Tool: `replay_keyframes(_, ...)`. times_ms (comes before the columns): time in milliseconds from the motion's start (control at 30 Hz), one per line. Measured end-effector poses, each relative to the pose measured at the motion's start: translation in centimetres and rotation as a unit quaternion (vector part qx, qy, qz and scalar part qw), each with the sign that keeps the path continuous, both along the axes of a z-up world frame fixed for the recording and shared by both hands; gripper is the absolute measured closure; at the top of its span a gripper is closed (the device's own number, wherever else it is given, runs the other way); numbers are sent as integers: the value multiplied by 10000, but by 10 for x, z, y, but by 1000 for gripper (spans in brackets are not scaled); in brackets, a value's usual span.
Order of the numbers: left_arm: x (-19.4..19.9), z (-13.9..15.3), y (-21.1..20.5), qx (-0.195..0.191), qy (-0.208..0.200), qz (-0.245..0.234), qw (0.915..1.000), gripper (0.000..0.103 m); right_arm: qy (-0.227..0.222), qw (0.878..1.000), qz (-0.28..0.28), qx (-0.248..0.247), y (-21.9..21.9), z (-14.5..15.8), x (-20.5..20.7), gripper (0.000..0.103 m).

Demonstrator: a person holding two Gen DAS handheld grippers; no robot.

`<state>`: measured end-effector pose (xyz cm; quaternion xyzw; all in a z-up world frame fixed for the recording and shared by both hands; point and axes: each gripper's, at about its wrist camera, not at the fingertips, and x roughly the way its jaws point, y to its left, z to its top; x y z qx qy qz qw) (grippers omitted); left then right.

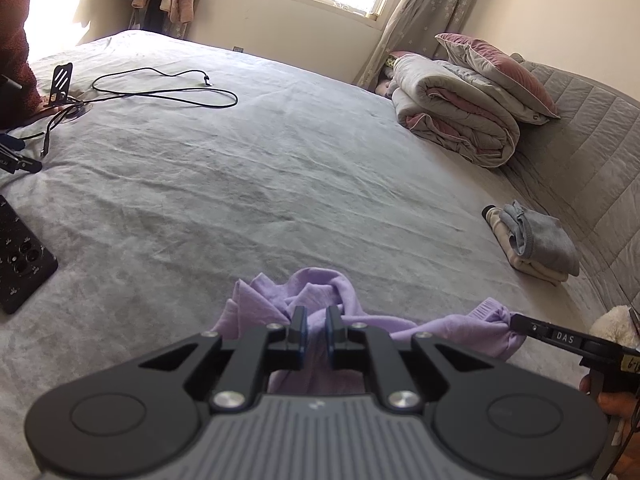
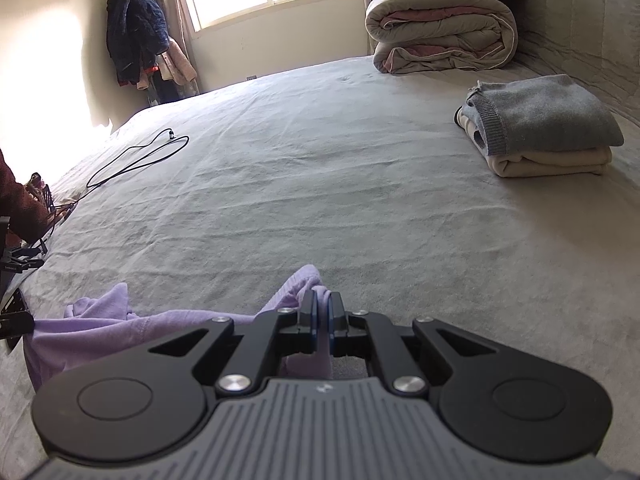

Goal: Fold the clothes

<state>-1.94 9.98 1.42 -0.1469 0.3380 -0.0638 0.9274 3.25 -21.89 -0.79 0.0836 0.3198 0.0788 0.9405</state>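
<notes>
Both ends are pinned: the right hand-held gripper [image 2: 323,314] has its jaws pressed tight on a fold of the lilac garment [image 2: 120,320], and the left hand-held gripper [image 1: 316,330], jaws nearly closed, has bunched cloth of the same garment [image 1: 320,292] between its pads. The garment sags crumpled between the two, its long axis running from one to the other. Well ahead and right of both, a folded stack [image 2: 540,128] lies on the bed [image 2: 320,180].

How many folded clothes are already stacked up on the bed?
2 show clearly: a grey knit top lying on a cream garment, stacked on the bed beside the headboard. A dark bit behind the stack might be another, partly hidden.
</notes>
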Motion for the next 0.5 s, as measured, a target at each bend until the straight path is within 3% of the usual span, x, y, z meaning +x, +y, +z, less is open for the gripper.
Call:
replay_keyframes(100, 2, 4, 1, 97, -140, 42, 9998, 103, -133, 9999, -19, -57, 4, 4, -2, 97)
replay_keyframes(267, 16, 10, 8, -25, -237, 164, 9996, 103, -590, 9974, 147, -379, 23, 18, -4, 97)
replay_keyframes(500, 44, -4, 22, -460, 72, 127, 9988, 98, -955, 9946, 305, -267, 46, 45, 4, 97)
